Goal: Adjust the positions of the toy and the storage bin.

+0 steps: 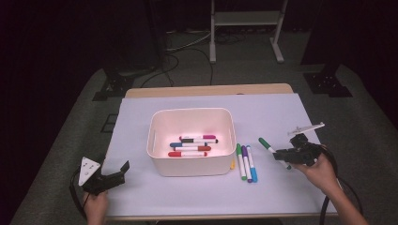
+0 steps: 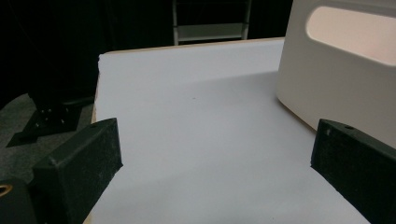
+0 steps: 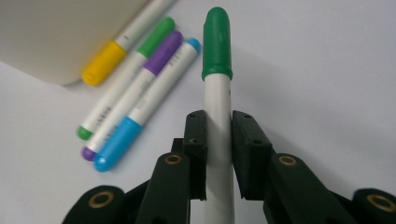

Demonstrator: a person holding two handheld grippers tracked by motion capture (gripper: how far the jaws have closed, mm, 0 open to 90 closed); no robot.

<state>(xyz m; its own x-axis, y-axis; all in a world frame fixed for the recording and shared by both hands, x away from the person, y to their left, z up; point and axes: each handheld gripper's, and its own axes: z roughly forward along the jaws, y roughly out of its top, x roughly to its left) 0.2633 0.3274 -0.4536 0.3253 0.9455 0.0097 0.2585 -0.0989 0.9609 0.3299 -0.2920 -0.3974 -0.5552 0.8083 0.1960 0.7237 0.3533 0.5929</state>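
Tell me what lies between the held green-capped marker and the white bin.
Three markers lie side by side on the table between the green-capped marker in the right tool and the white plastic bin; its near wall must also be cleared.

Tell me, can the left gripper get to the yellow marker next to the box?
Probably not straight away. The left gripper sits open at the white box's left side, and the yellow marker lies against the box's right side, so the box is in between.

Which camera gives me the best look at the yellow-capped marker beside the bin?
The right gripper view: the yellow-capped marker lies in plain sight against the bin, its yellow cap and part of its white barrel clear. The high view gives a small yellow speck at the bin's near right corner.
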